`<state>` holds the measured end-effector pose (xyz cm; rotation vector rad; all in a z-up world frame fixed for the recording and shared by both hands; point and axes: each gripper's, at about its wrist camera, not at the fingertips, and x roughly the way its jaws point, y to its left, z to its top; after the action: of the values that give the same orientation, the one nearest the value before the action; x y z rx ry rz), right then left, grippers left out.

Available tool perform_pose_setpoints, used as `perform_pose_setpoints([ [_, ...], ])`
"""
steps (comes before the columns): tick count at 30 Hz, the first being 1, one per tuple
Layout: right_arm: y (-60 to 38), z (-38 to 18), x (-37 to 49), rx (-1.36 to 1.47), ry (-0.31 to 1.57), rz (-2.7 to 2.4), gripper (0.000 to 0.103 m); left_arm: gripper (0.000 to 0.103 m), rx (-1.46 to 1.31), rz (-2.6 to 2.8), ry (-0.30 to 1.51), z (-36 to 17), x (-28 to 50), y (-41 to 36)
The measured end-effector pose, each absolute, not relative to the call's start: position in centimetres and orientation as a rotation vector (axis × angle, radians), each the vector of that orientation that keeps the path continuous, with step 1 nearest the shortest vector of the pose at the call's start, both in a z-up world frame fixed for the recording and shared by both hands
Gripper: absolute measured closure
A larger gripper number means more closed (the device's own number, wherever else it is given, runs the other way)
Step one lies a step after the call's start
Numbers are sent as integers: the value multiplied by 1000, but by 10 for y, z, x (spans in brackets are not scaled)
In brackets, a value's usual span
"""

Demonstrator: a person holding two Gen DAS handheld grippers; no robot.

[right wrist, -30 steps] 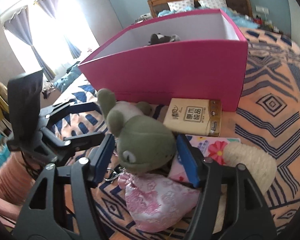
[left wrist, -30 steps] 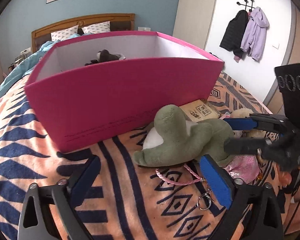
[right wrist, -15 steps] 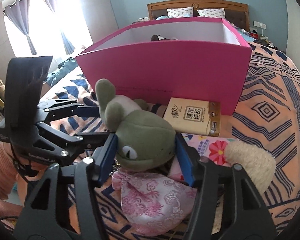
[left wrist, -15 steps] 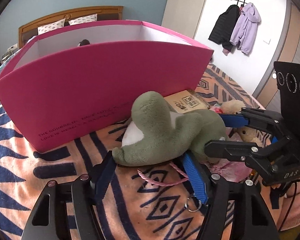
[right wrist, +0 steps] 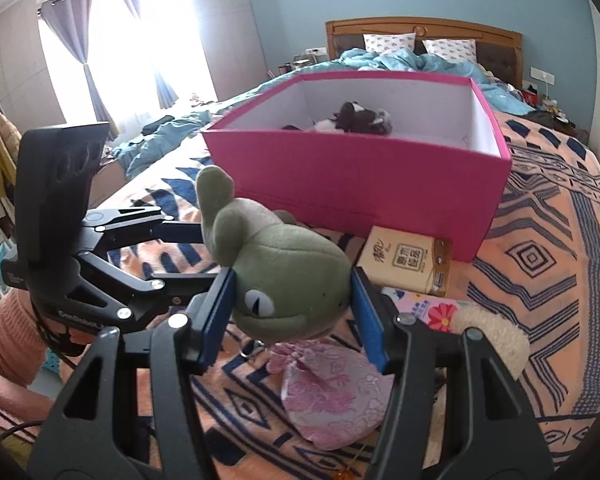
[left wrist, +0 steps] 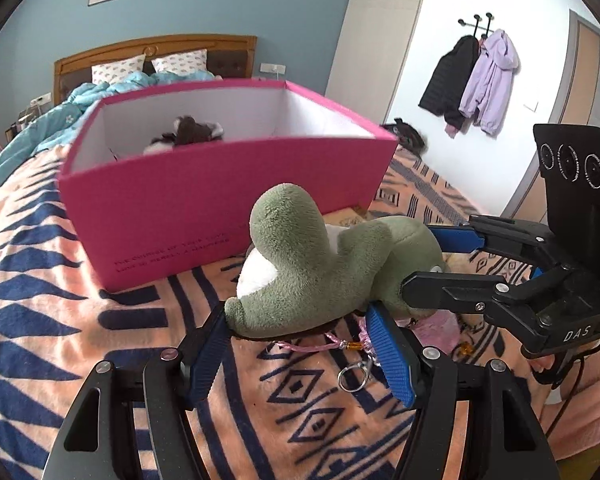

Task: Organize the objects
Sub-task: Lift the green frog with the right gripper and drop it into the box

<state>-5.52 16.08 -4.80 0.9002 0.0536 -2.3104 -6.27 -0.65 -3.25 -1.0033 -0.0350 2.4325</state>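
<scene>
Both grippers clamped on the green plush, just in front of the pink box

The left gripper (left wrist: pixel 300 344) pinches the plush (left wrist: pixel 320 272) at its body end and the right gripper (right wrist: pixel 292 308) squeezes its head, both having just closed on it; it hangs just above the blanket (left wrist: pixel 60 320), near the box (left wrist: pixel 220 208). Risks, as I judge them: soft stuffing could slip from a pad if the hands drift apart, and the pink cord (left wrist: pixel 312 346) under it may snag and drag along

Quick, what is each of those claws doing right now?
Left gripper: closed on the green plush toy's tail end.
Right gripper: closed on its head.
</scene>
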Motion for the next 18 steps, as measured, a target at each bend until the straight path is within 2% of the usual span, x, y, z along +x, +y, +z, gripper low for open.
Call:
perform_pose_setpoints([
  [18,154,38,-75,659,104,-2294,44,34,-787,2582,-24,52,-71,-22],
])
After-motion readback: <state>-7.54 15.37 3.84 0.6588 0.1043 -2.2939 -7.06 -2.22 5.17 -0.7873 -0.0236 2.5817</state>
